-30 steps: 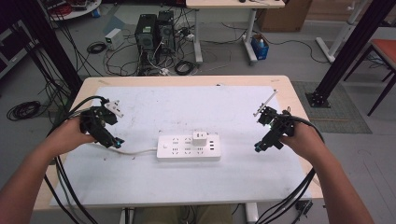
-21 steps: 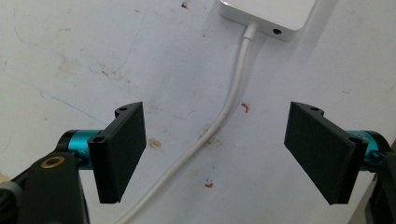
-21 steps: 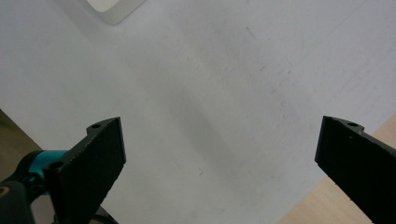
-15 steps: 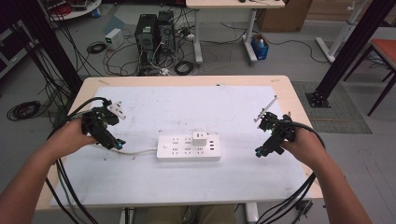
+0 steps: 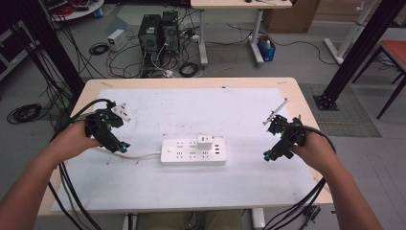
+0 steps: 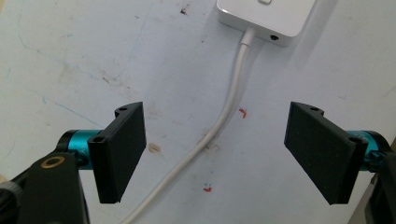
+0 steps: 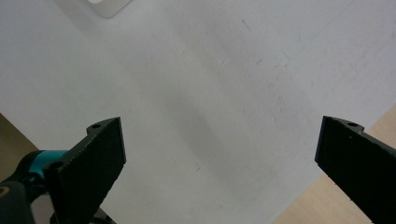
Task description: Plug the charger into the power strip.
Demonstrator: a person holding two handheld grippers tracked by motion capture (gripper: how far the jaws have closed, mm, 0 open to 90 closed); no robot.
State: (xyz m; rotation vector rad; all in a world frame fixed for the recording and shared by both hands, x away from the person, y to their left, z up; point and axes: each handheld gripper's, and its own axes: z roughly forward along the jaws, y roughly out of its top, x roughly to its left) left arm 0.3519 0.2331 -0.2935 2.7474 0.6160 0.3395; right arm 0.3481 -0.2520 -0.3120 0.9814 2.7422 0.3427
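the white power strip lies flat, long axis left to right, its cord leaving leftward; left gripper and right gripper both gape empty above the white table mat; cables and computers on the floor behind.
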